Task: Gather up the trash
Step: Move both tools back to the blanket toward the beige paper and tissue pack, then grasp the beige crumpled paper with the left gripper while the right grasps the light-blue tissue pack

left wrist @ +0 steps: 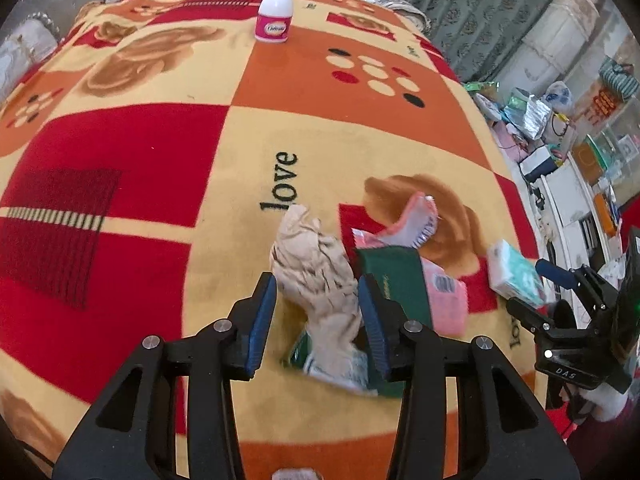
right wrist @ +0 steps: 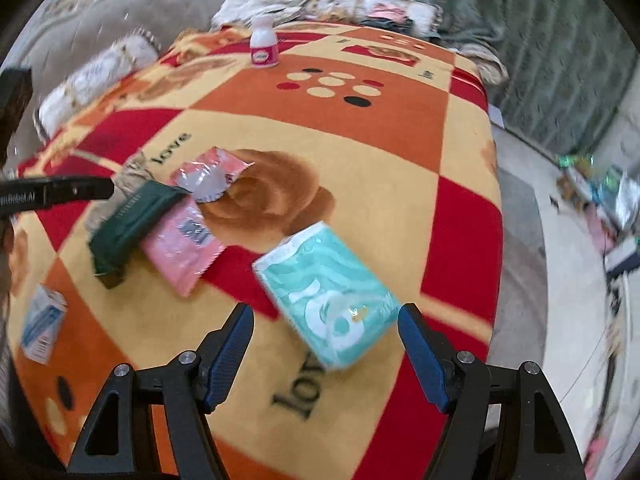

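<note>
The left gripper (left wrist: pixel 317 320) stands partly spread, its blue ribbed pads either side of a crumpled beige paper wad (left wrist: pixel 316 276); whether they press it I cannot tell. Just right of it lie a dark green carton (left wrist: pixel 394 268) and a glossy pink wrapper (left wrist: pixel 448 296) on the plush patterned blanket (left wrist: pixel 160 140). The right gripper (right wrist: pixel 326 354) gapes wide, with a soft teal tissue pack (right wrist: pixel 328 300) lying between its pads, untouched. Far ahead stands a white bottle (left wrist: pixel 276 10) with a pink label.
</note>
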`<state>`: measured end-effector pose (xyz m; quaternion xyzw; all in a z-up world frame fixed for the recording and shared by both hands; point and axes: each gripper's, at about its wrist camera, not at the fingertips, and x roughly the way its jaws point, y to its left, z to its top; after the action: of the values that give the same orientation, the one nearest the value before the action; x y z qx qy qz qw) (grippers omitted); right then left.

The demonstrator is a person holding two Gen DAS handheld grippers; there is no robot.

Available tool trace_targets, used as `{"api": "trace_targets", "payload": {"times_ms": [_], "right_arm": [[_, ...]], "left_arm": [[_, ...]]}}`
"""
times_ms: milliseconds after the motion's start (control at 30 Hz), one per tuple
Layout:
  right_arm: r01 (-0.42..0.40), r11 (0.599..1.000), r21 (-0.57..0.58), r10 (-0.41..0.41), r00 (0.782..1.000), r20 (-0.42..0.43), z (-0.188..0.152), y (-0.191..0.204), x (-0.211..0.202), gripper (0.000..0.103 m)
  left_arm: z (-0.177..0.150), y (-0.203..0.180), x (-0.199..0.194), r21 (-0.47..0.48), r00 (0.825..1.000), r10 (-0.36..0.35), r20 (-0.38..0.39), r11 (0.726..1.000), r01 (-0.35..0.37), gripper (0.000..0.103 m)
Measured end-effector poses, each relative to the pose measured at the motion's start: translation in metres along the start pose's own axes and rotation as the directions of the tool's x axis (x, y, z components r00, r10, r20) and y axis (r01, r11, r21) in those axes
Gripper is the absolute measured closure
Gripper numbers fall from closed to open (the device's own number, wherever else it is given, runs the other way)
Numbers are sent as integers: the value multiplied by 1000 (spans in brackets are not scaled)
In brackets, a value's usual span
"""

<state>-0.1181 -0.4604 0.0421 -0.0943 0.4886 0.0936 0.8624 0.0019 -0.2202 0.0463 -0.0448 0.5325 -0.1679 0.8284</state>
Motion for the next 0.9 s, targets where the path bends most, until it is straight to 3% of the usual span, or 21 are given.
{"api": "trace_targets", "payload": {"times_ms": [233,267,300,333,467,700,900], "right_arm": [[-1,999,-33,1,1000,-16,8,-6,24,30],[-7,1000,-19,7,1000,-8,8,-8,26,32],[-10,1000,-3,10,1000,-2,8,-9,26,36],[-10,1000,14,10,1000,4,7,-10,25,50],[-55,994,98,52,998,32,4,-17,14,69],[-124,978,167,110,990,92,-16,-10,-19,72],[-124,976,181,110,990,85,-40,4,-38,72]], "left_arm": [[5,1,11,-11,1000,-13,15,1000,13,64],[4,0,10,-5,1000,-13,23,1000,13,69],[4,-1,9,-2,1000,-13,25,1000,13,71],[3,0,6,-4,999,-17,33,1000,17,73],[4,5,-15,-23,996,-21,83,999,23,75],[-3,-13,-62,23,987,-72,142,997,69,75],[-30,-56,-71,110,986,-120,119,988,107,75]]}}
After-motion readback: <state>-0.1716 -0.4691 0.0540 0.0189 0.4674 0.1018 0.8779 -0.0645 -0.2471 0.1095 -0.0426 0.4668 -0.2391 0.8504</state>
